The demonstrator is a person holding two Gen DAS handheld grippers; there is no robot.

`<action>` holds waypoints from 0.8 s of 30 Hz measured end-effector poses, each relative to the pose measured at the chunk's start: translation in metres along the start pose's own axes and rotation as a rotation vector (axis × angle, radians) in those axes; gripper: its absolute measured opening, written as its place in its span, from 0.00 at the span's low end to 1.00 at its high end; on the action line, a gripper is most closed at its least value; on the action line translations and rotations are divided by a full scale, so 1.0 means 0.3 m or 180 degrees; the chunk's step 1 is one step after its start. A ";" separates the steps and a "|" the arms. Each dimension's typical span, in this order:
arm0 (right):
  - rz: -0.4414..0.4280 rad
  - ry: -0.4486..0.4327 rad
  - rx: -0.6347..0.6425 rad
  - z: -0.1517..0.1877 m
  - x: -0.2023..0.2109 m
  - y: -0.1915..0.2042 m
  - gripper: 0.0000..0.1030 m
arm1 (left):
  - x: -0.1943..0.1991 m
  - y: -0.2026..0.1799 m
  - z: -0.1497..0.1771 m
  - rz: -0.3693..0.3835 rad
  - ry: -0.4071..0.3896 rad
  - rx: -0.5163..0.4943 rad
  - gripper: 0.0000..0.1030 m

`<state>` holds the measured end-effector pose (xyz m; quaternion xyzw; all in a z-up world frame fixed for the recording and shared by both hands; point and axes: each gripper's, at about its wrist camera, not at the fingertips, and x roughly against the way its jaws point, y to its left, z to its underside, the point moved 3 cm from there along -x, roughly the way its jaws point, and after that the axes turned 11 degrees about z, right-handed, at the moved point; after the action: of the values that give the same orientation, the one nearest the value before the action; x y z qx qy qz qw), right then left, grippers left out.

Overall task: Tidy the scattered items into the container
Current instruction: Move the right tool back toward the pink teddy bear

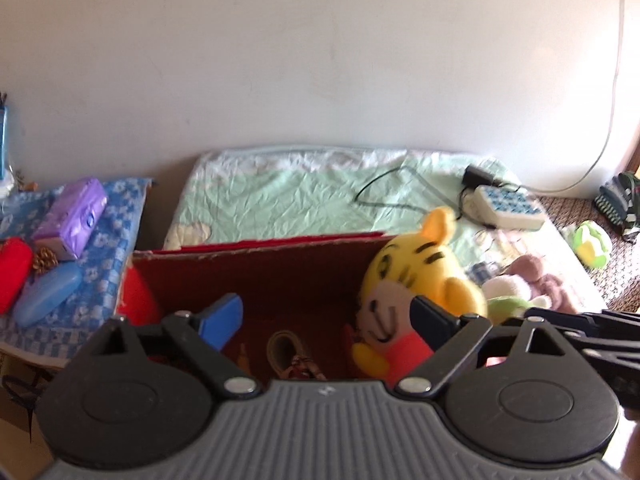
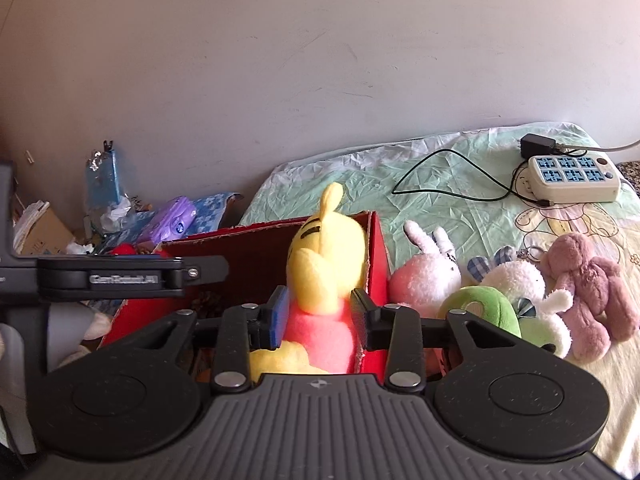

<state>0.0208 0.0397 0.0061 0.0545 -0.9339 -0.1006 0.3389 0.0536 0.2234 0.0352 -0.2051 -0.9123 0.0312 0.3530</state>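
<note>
Right gripper: jaws narrowed onto the pink body of the yellow tiger plush; both pads press its sides, so the toy is held.
Left gripper: jaws spread wide, nothing between the pads; it hangs above the box opening.
Tiger position: over the right end of the red cardboard box, head above the rim, body against the right wall, not yet resting on the floor of the box.
Box contents: a few small items on the bottom, too blurred to name.
Waiting items: pink rabbit plush, green plush, white plush and mauve plush, all on the bedsheet just right of the box.
Risk 1: release this close to the wall may leave the tiger draped on the rim, then tipping out.
Risk 2: soft grip low on the body; the heavy head may swing and slip free.
Risk 3: pushing down against the wall may shove or tilt the light box.
Risk 4: the two grippers sit close together; a clash is likely if both move inward.
</note>
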 end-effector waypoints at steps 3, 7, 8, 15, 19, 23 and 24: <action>-0.0065 0.0008 0.0030 0.004 0.020 -0.056 0.37 | 0.050 -0.081 0.011 0.0021 -0.0214 -0.0103 0.90; -0.0101 0.0025 0.0054 0.016 0.048 -0.157 0.37 | 0.082 -0.228 0.038 0.0071 -0.0500 -0.0187 0.95; -0.0108 0.0044 0.0037 0.021 0.053 -0.188 0.37 | 0.079 -0.271 0.043 0.0068 -0.0534 -0.0240 0.95; -0.0118 0.0179 -0.0097 0.046 0.087 -0.413 0.37 | -0.007 -0.566 0.107 0.0342 -0.0290 -0.0405 0.96; -0.0099 0.0253 -0.0128 0.056 0.095 -0.521 0.36 | -0.067 -0.669 0.154 0.0367 -0.0143 -0.0330 0.95; -0.0109 0.0360 -0.0243 0.074 0.087 -0.624 0.36 | -0.115 -0.724 0.174 0.0406 -0.0040 -0.0273 0.95; -0.0105 0.0373 -0.0254 0.076 0.085 -0.645 0.36 | -0.126 -0.734 0.175 0.0407 -0.0022 -0.0271 0.95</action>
<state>-0.0069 -0.1495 -0.0386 0.0622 -0.9066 -0.1400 0.3931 -0.0334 0.0119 0.0164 -0.2777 -0.8991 0.0156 0.3381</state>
